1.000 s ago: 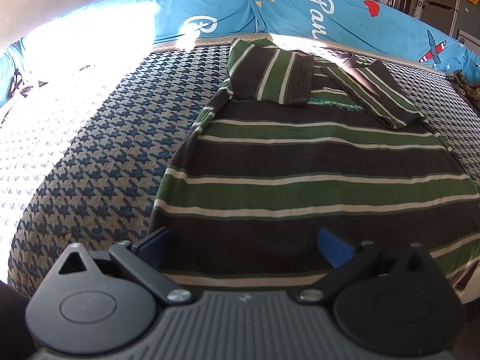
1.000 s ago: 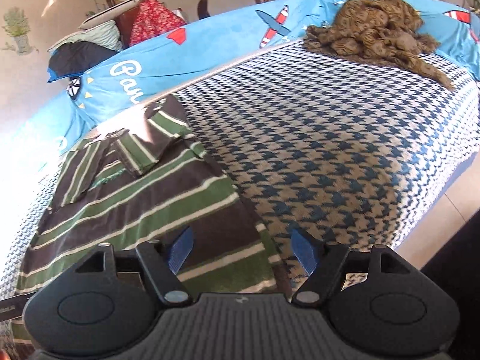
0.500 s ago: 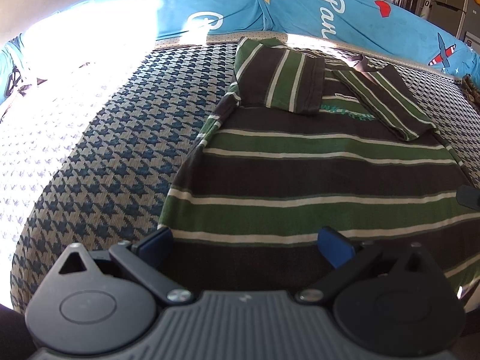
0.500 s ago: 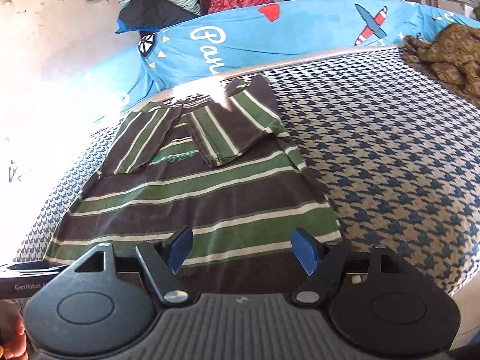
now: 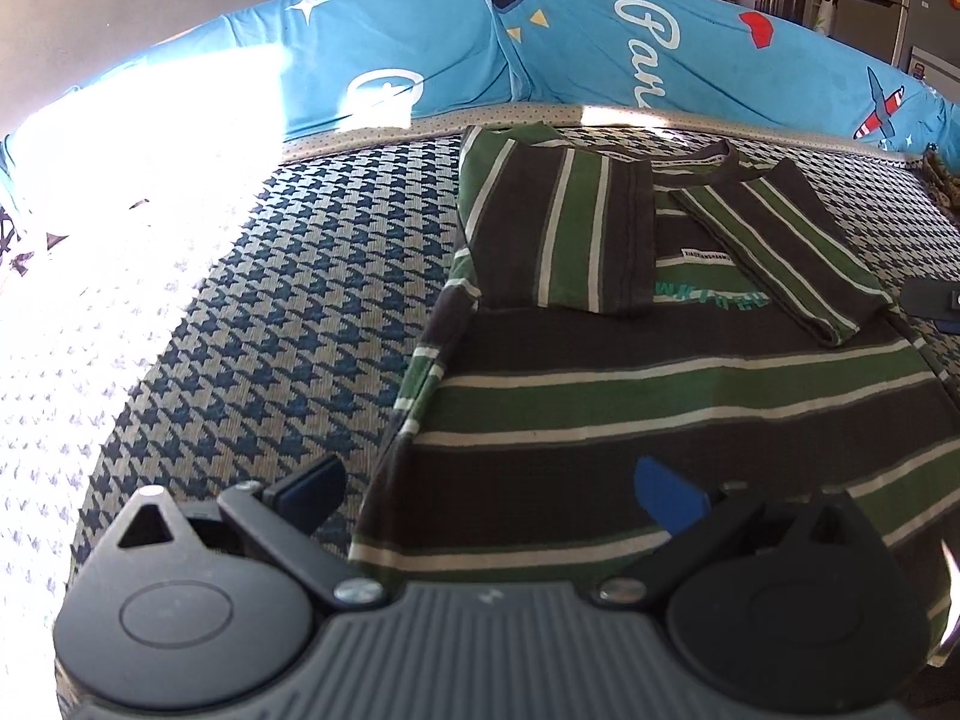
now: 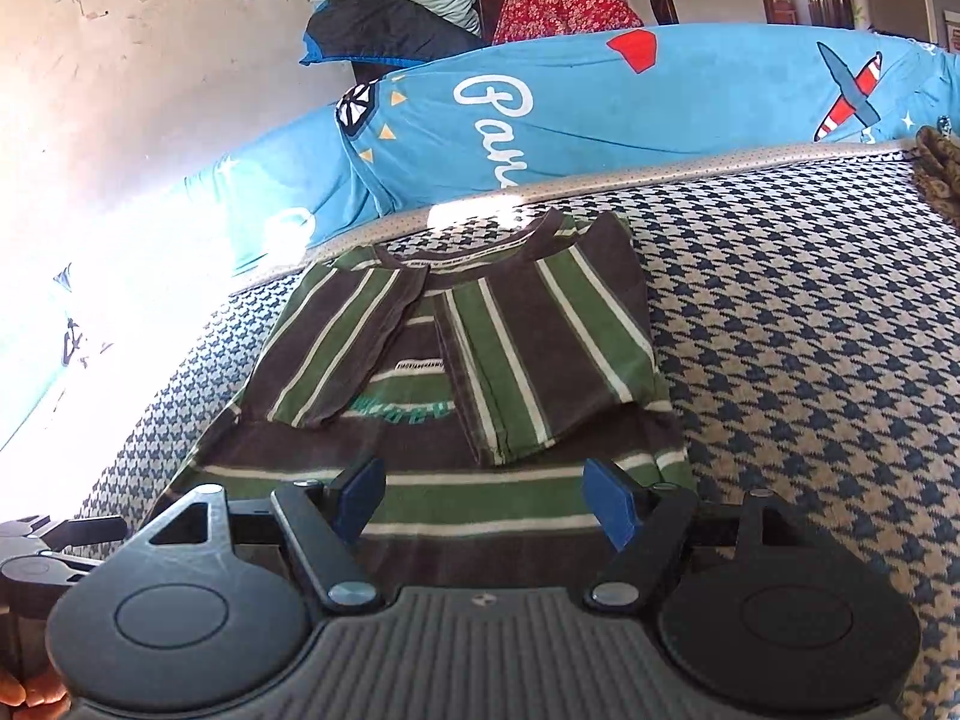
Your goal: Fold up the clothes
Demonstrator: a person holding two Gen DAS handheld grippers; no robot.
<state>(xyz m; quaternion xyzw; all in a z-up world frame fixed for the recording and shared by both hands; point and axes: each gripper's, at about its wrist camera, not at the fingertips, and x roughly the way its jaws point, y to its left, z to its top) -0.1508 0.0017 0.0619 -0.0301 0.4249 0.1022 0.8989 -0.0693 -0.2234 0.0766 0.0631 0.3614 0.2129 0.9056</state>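
Observation:
A brown, green and white striped T-shirt (image 5: 660, 372) lies flat on the houndstooth bed cover (image 5: 288, 312), collar far from me, both sleeves folded in over the chest. My left gripper (image 5: 489, 498) hovers open over the shirt's left side edge near the hem, nothing between its fingers. In the right wrist view the same T-shirt (image 6: 480, 360) fills the middle. My right gripper (image 6: 486, 498) is open above the shirt's lower right part, empty. The right gripper's tip (image 5: 933, 303) shows at the left view's right edge; the left gripper (image 6: 54, 546) shows at lower left.
A blue printed bolster (image 6: 600, 114) runs along the far edge of the bed. A crumpled brown patterned cloth (image 6: 942, 174) lies at the far right. Pillows and clothes (image 6: 420, 24) are piled behind the bolster. Strong sunlight washes out the bed's left side (image 5: 90, 300).
Both grippers moved up along the shirt toward the collar. The right one swung left to face the shirt squarely; the left one shifted over the shirt's left edge. Both stayed open.

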